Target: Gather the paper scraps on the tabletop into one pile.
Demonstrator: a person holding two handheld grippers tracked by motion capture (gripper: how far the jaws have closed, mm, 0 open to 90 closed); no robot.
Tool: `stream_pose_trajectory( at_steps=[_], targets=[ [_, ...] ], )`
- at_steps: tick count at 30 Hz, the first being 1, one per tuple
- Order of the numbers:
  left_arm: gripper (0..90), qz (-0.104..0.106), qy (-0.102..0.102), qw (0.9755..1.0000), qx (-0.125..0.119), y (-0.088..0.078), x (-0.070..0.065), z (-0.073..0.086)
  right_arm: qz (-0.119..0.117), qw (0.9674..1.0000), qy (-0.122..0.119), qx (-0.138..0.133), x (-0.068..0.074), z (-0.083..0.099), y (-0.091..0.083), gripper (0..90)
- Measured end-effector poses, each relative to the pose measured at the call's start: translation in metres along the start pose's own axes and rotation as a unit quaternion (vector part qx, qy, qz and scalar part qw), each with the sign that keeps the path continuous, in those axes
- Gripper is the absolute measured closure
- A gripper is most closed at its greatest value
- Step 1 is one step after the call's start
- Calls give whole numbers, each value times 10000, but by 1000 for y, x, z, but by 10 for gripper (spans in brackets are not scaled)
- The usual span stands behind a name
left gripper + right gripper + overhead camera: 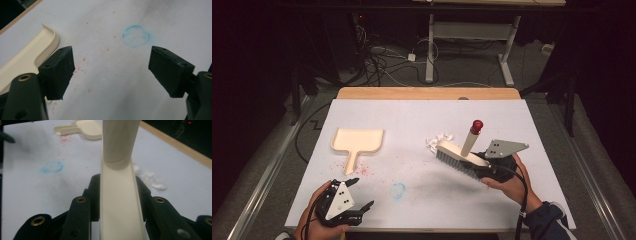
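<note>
We note the white tabletop (pixel 422 120) carrying everything. The cream dustpan (pixel 358 141) lies flat at left, its handle pointing toward the person.

The brush (pixel 462 156) is held clear of the surface at right of centre. Its bristle block runs from upper left to lower right in the high view, bristles facing down toward the person. Its handle, tipped with a red knob (pixel 476 124), points up and away.

The right claw (pixel 484 167) is clenched on the brush's block; in the right gripper view the block (pixel 120 202) sits between both pads.

The left claw (pixel 357 195) is released, holding nothing, near the front edge.

White scraps (pixel 436 141) lie just beside the bristles.
</note>
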State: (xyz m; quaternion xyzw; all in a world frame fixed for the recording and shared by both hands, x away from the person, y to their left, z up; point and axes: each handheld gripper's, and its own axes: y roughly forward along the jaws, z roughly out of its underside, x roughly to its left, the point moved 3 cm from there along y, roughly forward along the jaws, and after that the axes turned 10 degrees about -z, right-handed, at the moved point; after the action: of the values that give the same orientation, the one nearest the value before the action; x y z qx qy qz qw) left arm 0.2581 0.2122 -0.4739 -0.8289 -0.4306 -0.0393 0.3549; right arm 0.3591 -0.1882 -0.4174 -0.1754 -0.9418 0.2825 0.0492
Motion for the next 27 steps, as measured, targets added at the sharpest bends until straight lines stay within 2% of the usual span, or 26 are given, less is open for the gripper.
stream_pose_trajectory(
  at_steps=[4,7,10,12,15,20,23,27],
  targets=[
    [201,11,30,10000,-1,0,-1,-1,-210,9996,-14,210,5,8,15,677],
    [201,25,46,10000,7,1,-1,-1,-311,9990,24,321,3,11,28,677],
    [201,53,30,10000,18,2,-1,-1,-224,9983,-46,528,-2,13,41,677],
    [202,59,34,10000,18,3,-1,0,-240,9987,58,454,-7,12,46,677],
    [201,76,24,10000,31,3,-1,0,-10,9987,19,506,-19,8,50,677],
    [201,103,35,9999,50,4,-2,0,323,9982,211,459,-33,2,51,677],
    [201,92,26,9999,57,4,-2,0,452,9982,254,313,-33,-3,42,677],
    [201,77,27,10000,34,3,-2,0,678,9970,363,98,-30,-11,21,677]
  ],
)
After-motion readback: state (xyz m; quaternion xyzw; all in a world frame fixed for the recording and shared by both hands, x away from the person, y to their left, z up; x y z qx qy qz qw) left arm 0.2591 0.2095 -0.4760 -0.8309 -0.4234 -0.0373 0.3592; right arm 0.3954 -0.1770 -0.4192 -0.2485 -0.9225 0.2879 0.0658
